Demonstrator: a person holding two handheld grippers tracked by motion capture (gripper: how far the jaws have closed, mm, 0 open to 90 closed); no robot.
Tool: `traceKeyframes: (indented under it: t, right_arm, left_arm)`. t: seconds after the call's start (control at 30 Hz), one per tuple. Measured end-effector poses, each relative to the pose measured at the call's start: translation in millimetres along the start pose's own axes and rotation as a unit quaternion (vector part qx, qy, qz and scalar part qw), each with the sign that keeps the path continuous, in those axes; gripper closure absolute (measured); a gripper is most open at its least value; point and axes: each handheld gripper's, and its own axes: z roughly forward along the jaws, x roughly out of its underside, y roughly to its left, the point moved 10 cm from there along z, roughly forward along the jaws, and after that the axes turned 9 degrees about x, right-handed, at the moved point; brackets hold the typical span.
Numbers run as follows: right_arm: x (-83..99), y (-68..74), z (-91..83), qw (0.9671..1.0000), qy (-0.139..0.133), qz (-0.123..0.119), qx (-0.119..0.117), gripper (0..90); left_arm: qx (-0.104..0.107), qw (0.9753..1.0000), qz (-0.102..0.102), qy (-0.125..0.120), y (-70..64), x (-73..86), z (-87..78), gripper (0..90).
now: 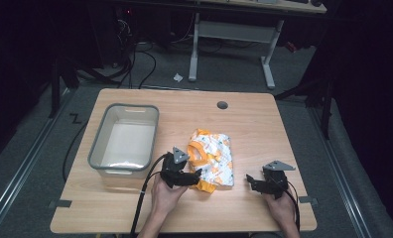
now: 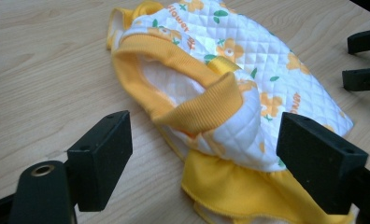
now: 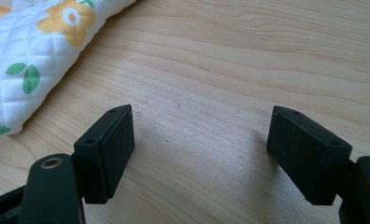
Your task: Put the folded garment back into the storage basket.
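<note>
At the centre of the high view, the quilted baby garment (image 1: 212,159) lay crumpled on the worktop (image 1: 254,129), to the right of the grey plastic bin (image 1: 126,139). It was white with orange flowers, yellow ribbed cuffs and a yellow ruffled hem (image 2: 230,191). I judged it light, soft and floppy, likely to sag and unfold when lifted, but neither slippery nor fragile; the padded quilting gave some body. The thick ribbed cuff (image 2: 197,100) or the bunched lower edge looked the best places to take hold, where several layers would fill a pinch.

My left gripper (image 1: 190,178) sat at the garment's lower-left corner in the high view, tilted low and pointing right, its fingers (image 2: 101,156) spread wide on either side of the cuff and hem, not yet closed on cloth. My right gripper (image 1: 250,182) rested to the right of the garment, apart from it, pointing left, its fingers (image 3: 106,149) spread over bare wood, the garment's edge at the upper left of its view.
</note>
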Motion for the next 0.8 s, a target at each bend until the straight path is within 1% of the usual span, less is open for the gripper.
traceKeyframes:
  t: [0.03,0.3,0.4,0.53,0.63,0.7,0.77,0.8]
  right_arm:
    - [0.0,-0.1,0.0,1.0000,0.000,-0.001,0.000,23.6]
    - [0.3,0.0,-0.3,1.0000,-0.001,-0.002,-0.001,23.6]
    - [0.4,0.1,-0.5,1.0000,0.000,-0.001,-0.001,23.6]
    - [0.5,0.1,-0.5,1.0000,0.000,-0.001,-0.001,23.6]
    - [0.5,0.1,-0.5,1.0000,0.000,-0.002,-0.001,23.6]
    - [0.5,0.1,-0.5,1.0000,0.000,-0.002,-0.001,23.6]
    - [0.5,0.1,-0.5,1.0000,0.000,-0.002,-0.001,23.5]
    - [0.5,0.1,-0.6,1.0000,0.000,-0.002,-0.001,23.6]
  left_arm:
    - [0.002,1.0000,-0.003,-0.004,-0.4,-1.8,1.6,18.7]
    - [0.000,0.9999,-0.008,0.007,1.3,-6.6,15.2,19.1]
    - [-0.003,0.9998,-0.015,0.013,2.6,-8.9,20.1,18.9]
    - [-0.002,0.9995,-0.030,0.009,3.0,-14.1,27.3,18.9]
    - [-0.011,0.9995,-0.028,0.014,4.3,-16.1,32.9,18.8]
    - [-0.023,0.9993,-0.023,0.016,7.9,-17.3,37.6,18.6]
    - [-0.031,0.9989,-0.027,0.022,10.8,-16.2,42.1,18.4]
    - [-0.034,0.9985,-0.034,0.028,11.3,-14.3,43.8,18.2]
